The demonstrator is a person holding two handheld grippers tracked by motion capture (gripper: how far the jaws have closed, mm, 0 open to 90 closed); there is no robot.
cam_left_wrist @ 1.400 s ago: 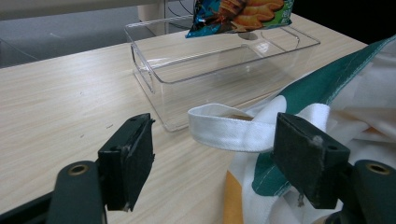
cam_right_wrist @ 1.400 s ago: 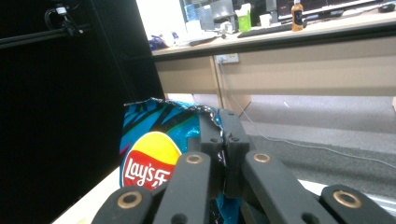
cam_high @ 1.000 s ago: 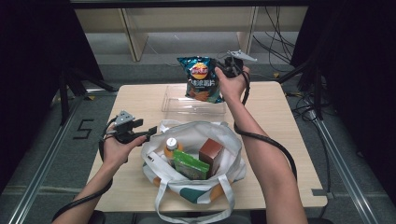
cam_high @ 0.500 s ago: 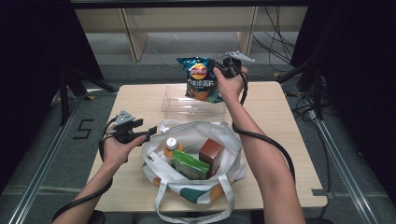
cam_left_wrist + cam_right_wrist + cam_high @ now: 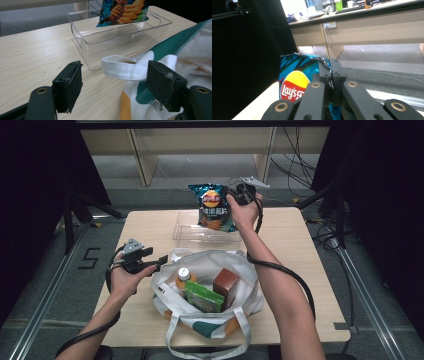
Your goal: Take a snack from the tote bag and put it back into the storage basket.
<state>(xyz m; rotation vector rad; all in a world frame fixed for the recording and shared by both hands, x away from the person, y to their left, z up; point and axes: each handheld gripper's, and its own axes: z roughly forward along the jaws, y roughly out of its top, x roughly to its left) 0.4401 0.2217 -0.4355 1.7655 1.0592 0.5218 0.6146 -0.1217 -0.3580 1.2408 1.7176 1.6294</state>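
A: Where's the chip bag (image 5: 214,208) right now?

B: Hanging above the clear plastic bin (image 5: 186,226) near the far edge of the counter (image 5: 300,270). The right claw (image 5: 233,197) is pinched tight on the bag's crimped top edge; in the right gripper view the two jaws meet on the foil with almost no gap.

A: So what could go wrong?

B: The grip is on a thin, slick seam at one upper corner. I'd judge the bag could slide out if the hand jerks, and fall crooked, catching the bin's rim and tipping onto the counter instead of going inside. It also hangs a little tilted, so its lower corner may hit the wall first.

A: And the bin itself?

B: It's light and clear. A push from the bag could shove it toward the far edge.

A: The other hand?

B: The left claw (image 5: 117,82) stands wide and holds nothing, low over the counter near its left edge, with the tote bag's white handle (image 5: 125,68) just beyond and between its jaws. If it closes or drifts, it may snag that strap and drag the tote bag (image 5: 210,320), spilling the bottle (image 5: 183,278) and boxes (image 5: 225,287) inside.
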